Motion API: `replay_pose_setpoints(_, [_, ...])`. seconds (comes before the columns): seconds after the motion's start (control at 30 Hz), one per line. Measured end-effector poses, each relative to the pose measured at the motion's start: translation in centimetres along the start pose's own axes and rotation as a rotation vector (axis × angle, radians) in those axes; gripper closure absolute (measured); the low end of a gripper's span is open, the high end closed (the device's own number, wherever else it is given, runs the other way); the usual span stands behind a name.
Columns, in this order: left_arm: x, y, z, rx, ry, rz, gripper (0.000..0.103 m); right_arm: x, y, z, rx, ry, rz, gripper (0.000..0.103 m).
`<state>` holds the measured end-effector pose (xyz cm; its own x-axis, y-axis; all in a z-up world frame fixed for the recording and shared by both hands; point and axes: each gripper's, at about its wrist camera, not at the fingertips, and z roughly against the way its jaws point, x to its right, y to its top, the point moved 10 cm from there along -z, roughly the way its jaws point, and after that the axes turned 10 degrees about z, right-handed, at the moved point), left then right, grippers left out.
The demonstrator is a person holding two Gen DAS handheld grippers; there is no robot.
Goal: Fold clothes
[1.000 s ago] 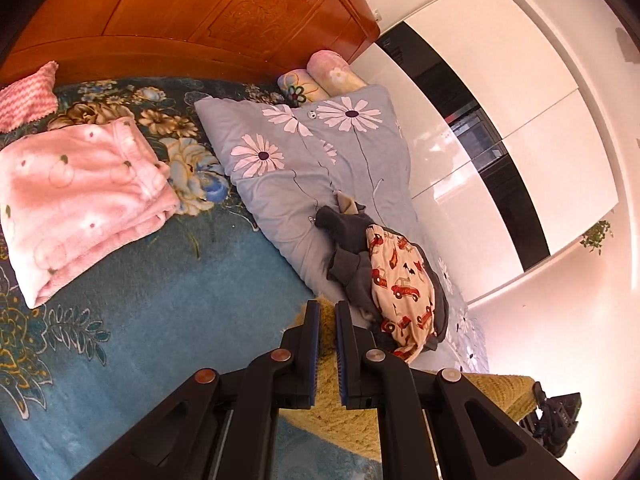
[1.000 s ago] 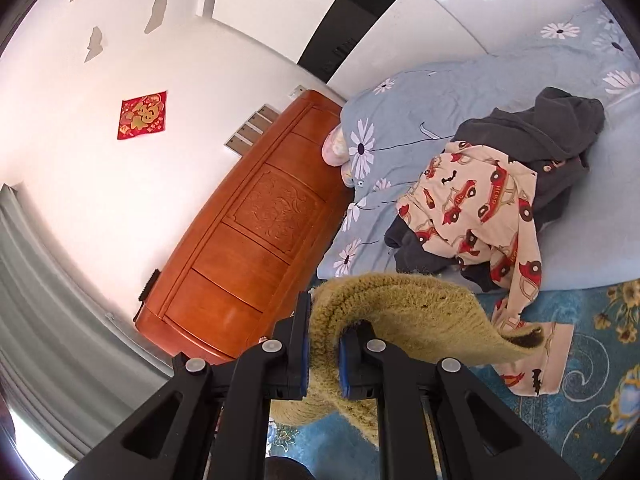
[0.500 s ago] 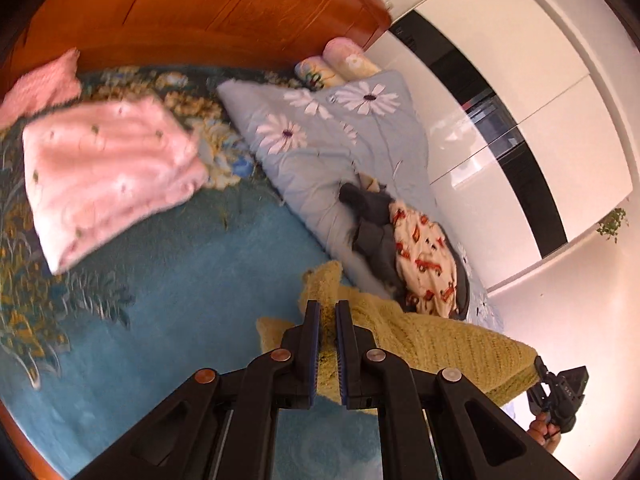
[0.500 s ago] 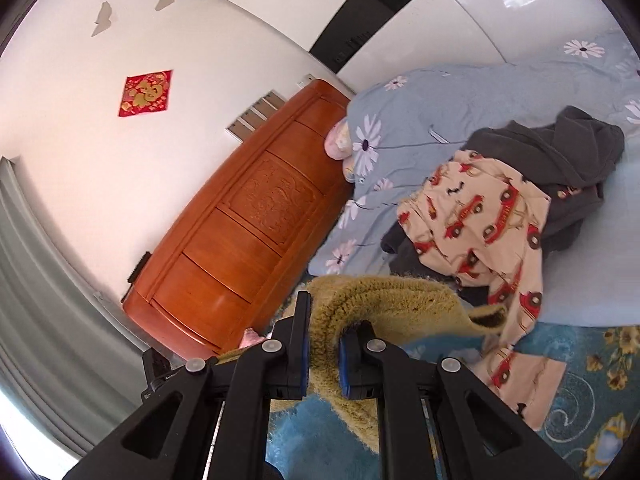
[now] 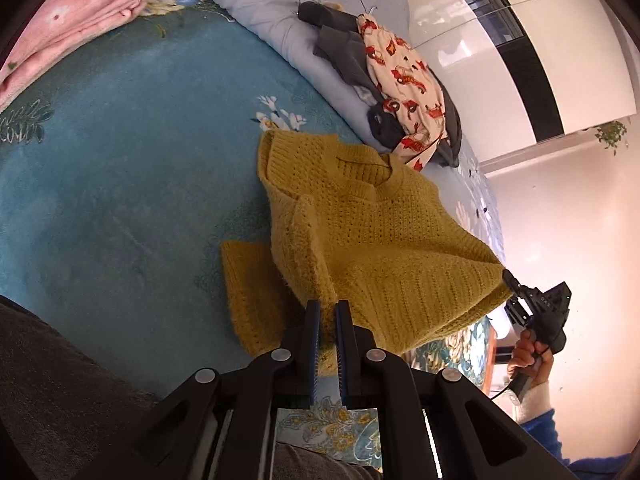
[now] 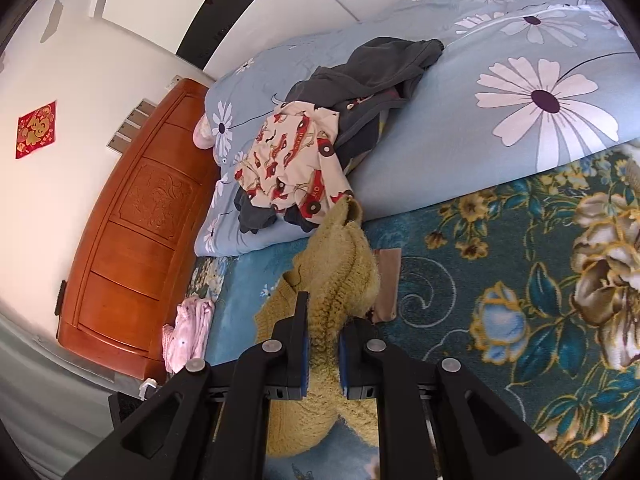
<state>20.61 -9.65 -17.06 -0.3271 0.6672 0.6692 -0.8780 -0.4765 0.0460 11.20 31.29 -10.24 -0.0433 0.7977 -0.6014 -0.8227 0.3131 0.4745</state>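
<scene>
A mustard-yellow knitted sweater (image 5: 372, 240) is held up over the blue floral bedspread (image 5: 120, 184), collar end resting on the bed, one sleeve (image 5: 252, 300) lying flat. My left gripper (image 5: 327, 312) is shut on its hem corner. My right gripper (image 6: 323, 320) is shut on the opposite hem corner of the sweater (image 6: 336, 276); it also shows in the left wrist view (image 5: 516, 292), pulling the hem taut at the right.
A pile of grey clothes and a car-print garment (image 5: 400, 76) lies on the light-blue daisy duvet (image 6: 520, 92). A folded pink blanket (image 5: 60, 32) lies at the far left. A wooden headboard (image 6: 136, 240) stands behind. A small brown card (image 6: 388, 284) lies beside the sweater.
Both grippers have moved back and down, drawing the sweater out across the bedspread so that it spreads wide between them. The views have tilted from the room down to the bed.
</scene>
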Motion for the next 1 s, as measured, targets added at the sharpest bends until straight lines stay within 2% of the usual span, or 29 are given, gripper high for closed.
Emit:
replay_pose_setpoints(0.17, [-1.9,-0.8,-2.1,-0.062,0.046,0.055,0.095,6.2,-2.8,-0.2,-0.064,-0.107,-0.099,0.091])
replay_pose_setpoints(0.27, [-2.3,-0.4,-2.0,-0.059,0.052,0.059,0.092,9.4,-5.2,-1.0,-0.116,-0.152,-0.17,0.091])
replay_pose_setpoints(0.4, [-2.7,0.2,-2.2,-0.076,0.06,0.082,0.091,12.2,-7.9,-2.1,-0.202,-0.214,-0.206,0.09])
replay_pose_setpoints(0.53, [-2.3,1.7,-2.4,-0.06,0.078,0.073,0.089,13.7,-9.1,-2.1,-0.242,-0.238,-0.222,0.088])
replay_pose_setpoints(0.6, [-2.1,2.8,-2.5,-0.047,0.089,0.077,0.077,14.7,-8.9,-1.5,-0.25,-0.274,-0.214,0.083])
replay_pose_setpoints(0.63, [-2.2,3.4,-2.7,-0.04,0.099,0.08,0.074,15.2,-8.6,-1.0,-0.248,-0.293,-0.213,0.076])
replay_pose_setpoints(0.77, [-2.0,6.2,-4.9,-0.011,0.121,0.079,0.064,16.0,-6.1,-0.4,-0.188,-0.331,-0.206,0.076])
replay_pose_setpoints(0.83, [-2.5,7.5,-6.6,-0.011,0.142,0.092,0.062,15.3,-4.5,-1.5,-0.174,-0.308,-0.192,0.073])
replay_pose_setpoints(0.93, [-3.8,8.9,-9.3,-0.015,0.183,0.137,0.058,13.6,-1.9,-4.4,-0.163,-0.261,-0.156,0.059])
replay_pose_setpoints(1.0, [-5.0,9.2,-10.7,-0.03,0.215,0.176,0.058,12.5,-0.3,-6.8,-0.162,-0.227,-0.137,0.056])
